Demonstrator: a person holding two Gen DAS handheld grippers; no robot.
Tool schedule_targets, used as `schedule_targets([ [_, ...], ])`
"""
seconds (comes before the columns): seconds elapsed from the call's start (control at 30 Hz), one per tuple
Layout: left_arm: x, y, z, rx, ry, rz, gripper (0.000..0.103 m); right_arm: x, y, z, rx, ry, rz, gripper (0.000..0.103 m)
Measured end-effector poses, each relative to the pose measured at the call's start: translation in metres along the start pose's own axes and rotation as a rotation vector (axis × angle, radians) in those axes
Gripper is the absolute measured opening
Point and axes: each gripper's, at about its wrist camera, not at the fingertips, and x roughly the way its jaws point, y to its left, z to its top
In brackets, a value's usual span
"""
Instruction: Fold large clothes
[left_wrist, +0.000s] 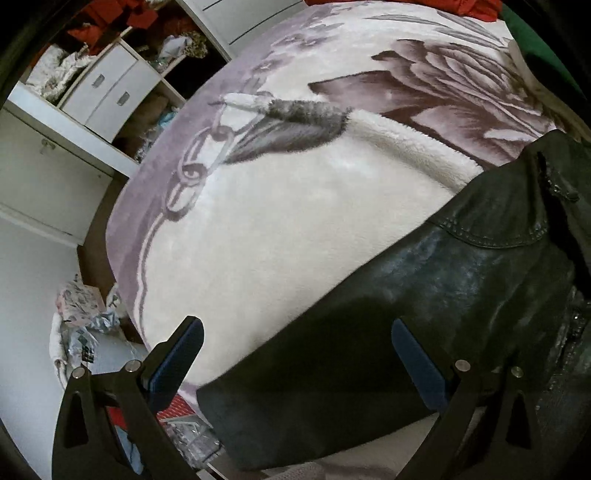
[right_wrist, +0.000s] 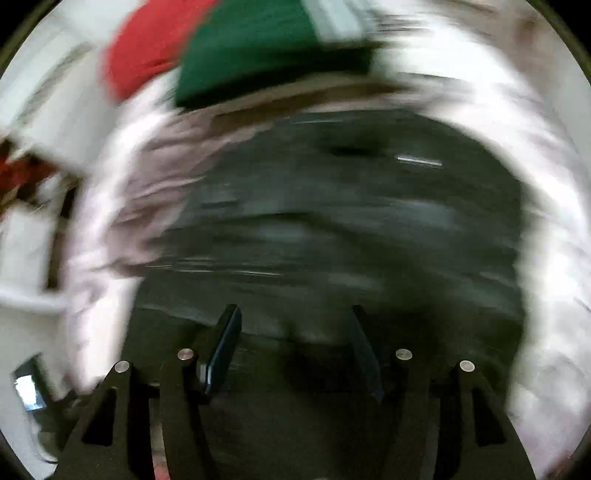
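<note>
Both hand-held grippers, left (left_wrist: 297, 345) and right (right_wrist: 295, 332), spread apart over black jacket (left_wrist: 424, 295); blanket (left_wrist: 258, 229) bare leftward

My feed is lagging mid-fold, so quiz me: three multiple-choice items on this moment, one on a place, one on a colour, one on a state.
1. Where does the black jacket lie?
A. on the floral blanket
B. in a drawer
C. on a hanger

2. What colour is the folded garment beyond the jacket in the right wrist view?
A. yellow
B. green
C. blue

3. How does the left hand-held gripper stand?
A. shut on the jacket
B. shut on the blanket
C. open, with the jacket's edge between its fingers

Answers:
1 A: the dark leather rests flat on the pale blanket with purple flowers.
2 B: a green block sits beside a red one, despite the blur.
3 C: the blue pads are wide apart and grip nothing.
</note>
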Motion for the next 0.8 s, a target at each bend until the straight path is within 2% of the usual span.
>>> schedule_targets([
  [0.07,0.000,-0.004,0.000,0.010,0.001,-0.002,0.103,0.001,-0.056,-0.018,0.069,0.054,-0.175,0.062],
  [0.1,0.001,-0.006,-0.001,0.014,0.009,-0.007,0.103,0.010,-0.091,-0.030,0.131,0.101,-0.215,0.062],
  [0.17,0.002,-0.007,-0.004,0.007,0.022,-0.016,0.103,0.025,-0.126,-0.041,0.208,0.130,-0.195,0.062],
  [0.2,0.004,-0.007,-0.007,0.005,0.038,-0.019,0.103,0.035,-0.142,-0.044,0.227,0.129,-0.161,0.062],
  [0.23,0.006,-0.005,-0.010,0.006,0.051,-0.022,0.103,0.038,-0.150,-0.043,0.227,0.120,-0.167,0.060],
  [0.27,0.008,-0.004,-0.013,0.011,0.060,-0.026,0.103,0.041,-0.161,-0.042,0.235,0.083,-0.217,0.058],
  [0.3,0.011,-0.003,-0.016,0.025,0.063,-0.024,0.103,0.041,-0.174,-0.040,0.270,0.048,-0.238,0.053],
  [0.33,0.013,-0.001,-0.020,0.050,0.064,-0.018,0.103,0.043,-0.185,-0.039,0.310,0.031,-0.243,0.053],
  [0.4,0.018,0.006,-0.028,0.075,0.089,-0.027,0.103,0.050,-0.207,-0.045,0.400,0.053,-0.298,0.053],
  [0.43,0.020,0.014,-0.031,0.066,0.115,-0.048,0.103,0.051,-0.212,-0.049,0.419,0.074,-0.287,0.053],
  [0.53,0.018,0.048,-0.047,-0.020,0.179,-0.134,0.103,0.029,-0.199,-0.061,0.363,0.093,-0.299,0.054],
  [0.6,0.015,0.068,-0.065,-0.080,0.211,-0.208,0.103,0.004,-0.175,-0.075,0.282,0.080,-0.296,0.054],
  [0.7,0.025,0.082,-0.094,-0.149,0.278,-0.302,0.103,-0.016,-0.140,-0.103,0.248,0.091,-0.192,0.058],
  [0.77,0.040,0.091,-0.117,-0.252,0.327,-0.375,0.103,-0.010,-0.113,-0.105,0.238,0.121,-0.130,0.060],
  [0.8,0.053,0.096,-0.130,-0.330,0.360,-0.429,0.103,-0.004,-0.098,-0.118,0.220,0.153,-0.090,0.061],
])
